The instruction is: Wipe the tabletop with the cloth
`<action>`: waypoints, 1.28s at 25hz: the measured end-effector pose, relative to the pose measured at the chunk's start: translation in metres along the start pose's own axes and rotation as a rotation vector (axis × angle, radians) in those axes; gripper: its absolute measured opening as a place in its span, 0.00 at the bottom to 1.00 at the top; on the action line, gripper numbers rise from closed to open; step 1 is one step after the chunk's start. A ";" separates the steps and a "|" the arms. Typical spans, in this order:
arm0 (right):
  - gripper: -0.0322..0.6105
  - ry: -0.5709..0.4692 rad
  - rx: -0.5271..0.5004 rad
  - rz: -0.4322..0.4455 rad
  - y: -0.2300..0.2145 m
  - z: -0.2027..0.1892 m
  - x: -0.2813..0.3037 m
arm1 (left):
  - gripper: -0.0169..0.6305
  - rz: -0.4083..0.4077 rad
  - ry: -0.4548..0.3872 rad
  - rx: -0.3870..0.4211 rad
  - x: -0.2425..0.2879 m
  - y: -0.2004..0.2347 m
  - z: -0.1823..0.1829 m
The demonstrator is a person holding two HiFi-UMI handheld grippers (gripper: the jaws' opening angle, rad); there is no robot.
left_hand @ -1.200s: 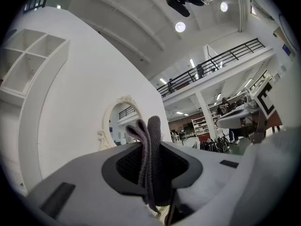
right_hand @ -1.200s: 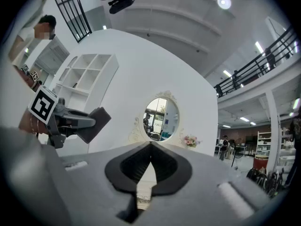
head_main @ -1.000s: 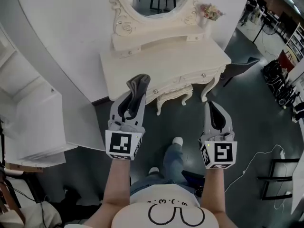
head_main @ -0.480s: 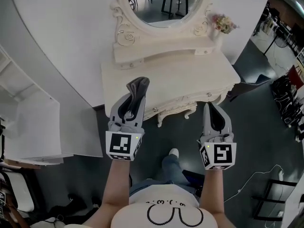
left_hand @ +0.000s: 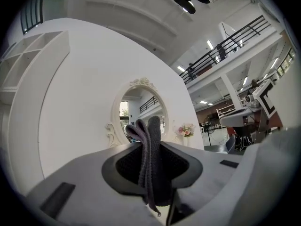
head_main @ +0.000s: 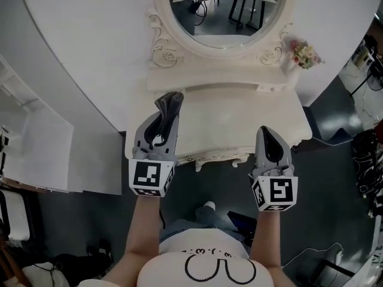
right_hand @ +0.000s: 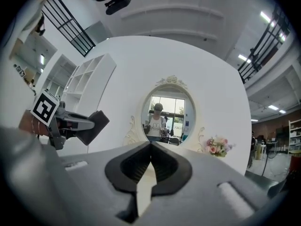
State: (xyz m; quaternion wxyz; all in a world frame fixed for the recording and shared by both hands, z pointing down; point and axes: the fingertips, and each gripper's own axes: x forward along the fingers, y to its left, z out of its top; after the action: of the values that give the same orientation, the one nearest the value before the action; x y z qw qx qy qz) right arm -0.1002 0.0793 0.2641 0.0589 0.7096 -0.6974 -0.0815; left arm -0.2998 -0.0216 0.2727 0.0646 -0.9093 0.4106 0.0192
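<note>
In left tongs [left_hand: 151, 147], cloth [head_main: 170, 102] lengthwise, end toward mirror [head_main: 222, 14].

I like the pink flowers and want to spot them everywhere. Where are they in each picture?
Head view: flowers at upper right, just right of the mirror.
Left gripper view: flowers near the middle, right of the mirror.
Right gripper view: flowers at lower right of the mirror.
Shared landmark: the oval mirror, always left of the flowers.

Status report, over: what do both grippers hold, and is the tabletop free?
Left gripper shut on cloth, over tabletop's left part. Right gripper shut, empty. Nothing in the way; flowers stand at back right.
</note>
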 end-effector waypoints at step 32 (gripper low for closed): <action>0.04 0.142 0.025 0.265 -0.019 -0.080 0.257 | 0.18 0.337 0.335 -0.115 0.147 0.177 -0.109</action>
State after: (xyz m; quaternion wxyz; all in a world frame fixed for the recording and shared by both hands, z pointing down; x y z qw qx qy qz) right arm -0.0620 -0.1795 0.3301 0.1093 0.6160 -0.7800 -0.0139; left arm -0.3373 -0.2617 0.3492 -0.0603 -0.8206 0.5597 -0.0980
